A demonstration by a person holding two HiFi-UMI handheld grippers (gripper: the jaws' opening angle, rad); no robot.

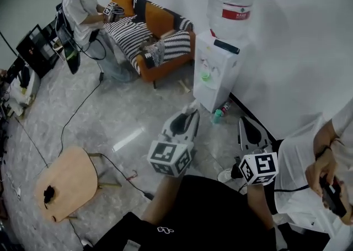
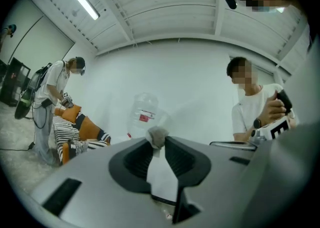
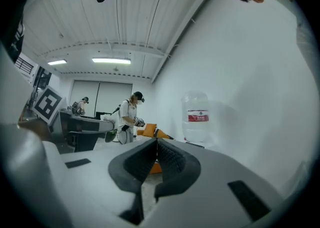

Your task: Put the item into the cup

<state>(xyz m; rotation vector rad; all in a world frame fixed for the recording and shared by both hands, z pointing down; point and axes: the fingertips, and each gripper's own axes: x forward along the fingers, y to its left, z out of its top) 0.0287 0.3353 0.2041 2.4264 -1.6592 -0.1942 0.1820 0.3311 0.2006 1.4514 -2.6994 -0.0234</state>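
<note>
Left gripper (image 2: pixel 158 143): it is clamping its jaws on the item, with only a narrow gap showing behind the tips.
Item (image 2: pixel 157 135): a small grey fuzzy lump is sitting pinched right at the jaw tips, up in the air, in front of the water dispenser (image 1: pixel 218 73).
Right gripper (image 3: pixel 156 143): its jaws are resting together, with nothing between them.
Cup (image 1: pixel 206 76): a green cup-shaped thing is standing in the front recess of the water dispenser, probably a cup, though it is too small to be sure; what it is holding cannot be told.
Big water bottle (image 1: pixel 231 0): it is standing upside down on top of the dispenser, clear-walled with a red label; its fill level is not showing.
Small bottle (image 1: pixel 219 114): it is standing on the floor against the foot of the dispenser.
Wooden table (image 1: pixel 69 175): a small dark thing (image 1: pixel 48 192) is lying near its left edge.
Sofa (image 1: pixel 162 26): striped cushions are lying on its seat.
</note>
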